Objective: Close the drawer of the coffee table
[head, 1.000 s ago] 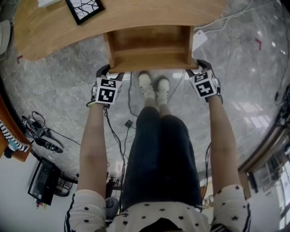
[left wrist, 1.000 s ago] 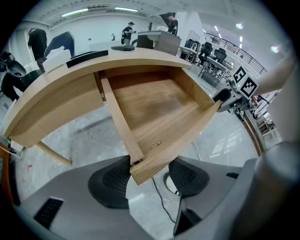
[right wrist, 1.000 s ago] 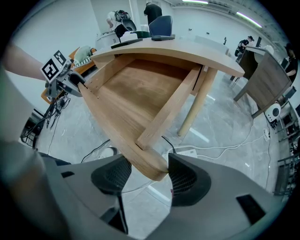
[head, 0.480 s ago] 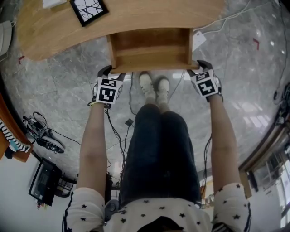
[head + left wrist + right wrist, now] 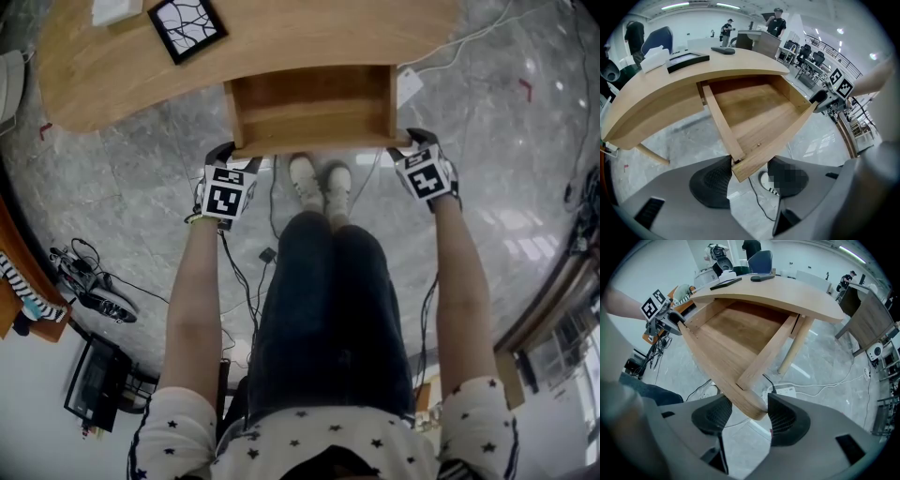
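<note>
The wooden drawer [image 5: 309,103] stands pulled out from under the curved coffee table [image 5: 281,37], and it holds nothing. My left gripper [image 5: 232,152] is at the drawer's front left corner. Its jaws have just been closing, and in the left gripper view [image 5: 750,178] that corner [image 5: 740,168] sits between the pads and touches both. My right gripper [image 5: 412,141] is at the front right corner. In the right gripper view [image 5: 749,416] its pads clamp the rounded end of the drawer front [image 5: 750,404].
A black-framed picture [image 5: 187,26] and a white object [image 5: 117,9] lie on the tabletop. The person's shoes [image 5: 319,178] stand just below the drawer front. Cables [image 5: 234,272] run over the marble floor. A power strip [image 5: 787,392] lies near a table leg [image 5: 797,345].
The whole view has slid slightly down the picture. Both grippers stay at the drawer's front corners, and the drawer looks as far out as before.
</note>
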Available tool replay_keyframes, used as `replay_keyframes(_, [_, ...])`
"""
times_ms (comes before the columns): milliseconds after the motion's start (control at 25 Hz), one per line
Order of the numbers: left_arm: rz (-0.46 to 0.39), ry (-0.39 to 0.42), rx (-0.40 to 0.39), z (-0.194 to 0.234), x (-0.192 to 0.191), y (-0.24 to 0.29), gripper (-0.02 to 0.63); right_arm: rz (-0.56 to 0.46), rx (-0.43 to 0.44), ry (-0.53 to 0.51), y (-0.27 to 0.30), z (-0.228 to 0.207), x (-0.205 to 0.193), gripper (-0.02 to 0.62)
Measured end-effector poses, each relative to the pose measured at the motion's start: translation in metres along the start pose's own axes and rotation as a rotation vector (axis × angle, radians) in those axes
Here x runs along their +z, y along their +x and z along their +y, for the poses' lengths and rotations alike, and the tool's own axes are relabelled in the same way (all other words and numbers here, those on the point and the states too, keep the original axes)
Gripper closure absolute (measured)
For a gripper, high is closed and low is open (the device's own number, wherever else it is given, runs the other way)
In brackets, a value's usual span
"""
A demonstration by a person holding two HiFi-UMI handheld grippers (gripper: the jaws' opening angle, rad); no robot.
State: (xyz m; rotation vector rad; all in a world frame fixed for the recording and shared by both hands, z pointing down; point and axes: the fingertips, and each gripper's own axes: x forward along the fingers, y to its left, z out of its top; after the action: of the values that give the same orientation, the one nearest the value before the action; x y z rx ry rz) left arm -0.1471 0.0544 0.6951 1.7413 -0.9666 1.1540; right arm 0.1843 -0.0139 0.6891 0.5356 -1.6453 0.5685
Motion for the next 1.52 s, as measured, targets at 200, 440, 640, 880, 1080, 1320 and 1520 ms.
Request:
replay_keyframes(200, [-0.002,-0.001,-0.004,-0.0003,0.0004,0.0009,0.356,-0.002,-0.008,-0.001,0.0004,-0.0015,-0.0001,0.347])
replay_keyframes(440, [-0.005,0.004,-0.02,-0.0014,-0.0003,0.0012,0.357,0.004,-0.017,-0.004,0.0024,-0.0024,-0.001,0.348])
replay_keyframes(640, [-0.01,0.003,-0.021,-0.0005,0.0004,0.0013,0.359,-0.001,-0.02,-0.009,0.0021,-0.0039,0.0005,0.348])
replay_keyframes(880, [-0.006,-0.002,-0.017,-0.0014,-0.0002,0.0027,0.359,0.006,-0.017,-0.002,0.0033,-0.0019,-0.0006,0.349])
replay_keyframes(1080, [-0.006,-0.008,-0.013,-0.0016,0.0012,0.0013,0.359,-0.002,-0.03,-0.009,0.0011,-0.0054,0.0026,0.348])
replay_keyframes(1320, [0.004,-0.012,-0.01,-0.0037,0.002,0.0011,0.36,0.01,-0.027,-0.018,0.0,-0.0088,0.0023,0.348])
replay_keyframes(1520, [-0.001,-0.011,-0.002,-0.0012,0.0042,0.0007,0.36,0.011,-0.016,-0.015,0.0008,-0.0078,0.0024,0.35])
